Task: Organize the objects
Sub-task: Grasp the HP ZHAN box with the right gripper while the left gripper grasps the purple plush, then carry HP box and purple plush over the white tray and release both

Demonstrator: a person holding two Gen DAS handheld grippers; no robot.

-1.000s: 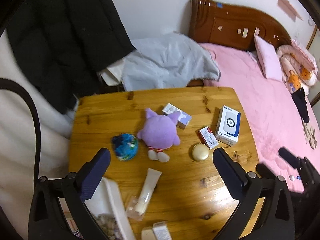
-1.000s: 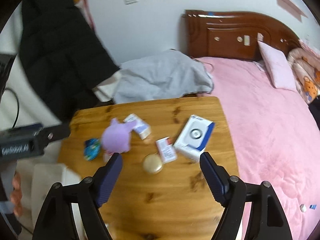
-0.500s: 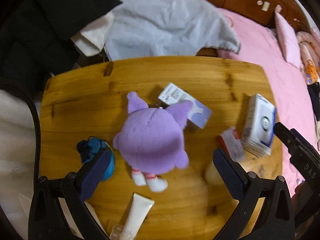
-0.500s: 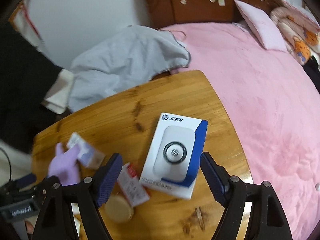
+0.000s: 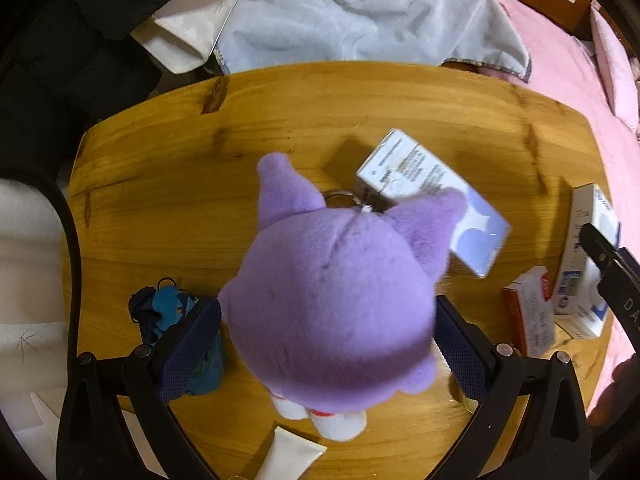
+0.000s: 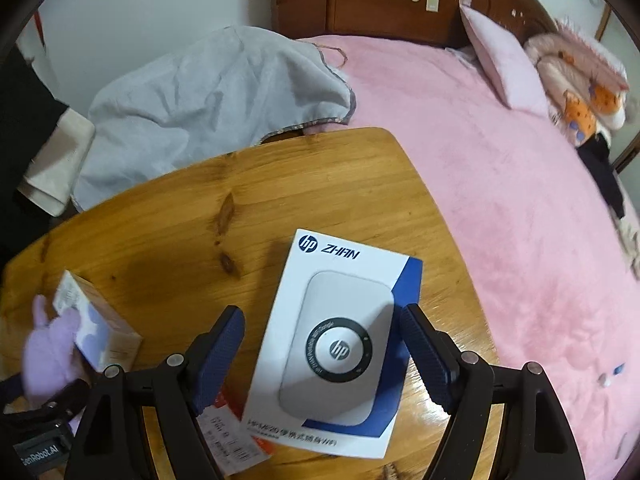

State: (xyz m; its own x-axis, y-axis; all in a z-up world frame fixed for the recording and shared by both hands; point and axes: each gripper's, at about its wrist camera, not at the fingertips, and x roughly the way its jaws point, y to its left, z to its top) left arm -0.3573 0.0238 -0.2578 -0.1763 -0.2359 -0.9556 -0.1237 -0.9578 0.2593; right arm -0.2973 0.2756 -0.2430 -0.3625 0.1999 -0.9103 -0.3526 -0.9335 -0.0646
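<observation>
Table [image 6: 168, 240]: knotty wood — purple plush [image 5: 332, 304], HP box [image 6: 340, 340] on it.
Bed [image 6: 500, 200]: pink cover (beside the table).
Left gripper [image 5: 328, 336]: spread wide astride the plush.
Right gripper [image 6: 320, 340]: spread wide — astride the box.

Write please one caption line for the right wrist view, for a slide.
Open right gripper straddling a white-and-blue HP box on the wooden table, beside a pink bed.

Three boxes [image 5: 432, 200], one plush [image 5: 332, 308], perhaps one tube [image 5: 292, 456].
</observation>
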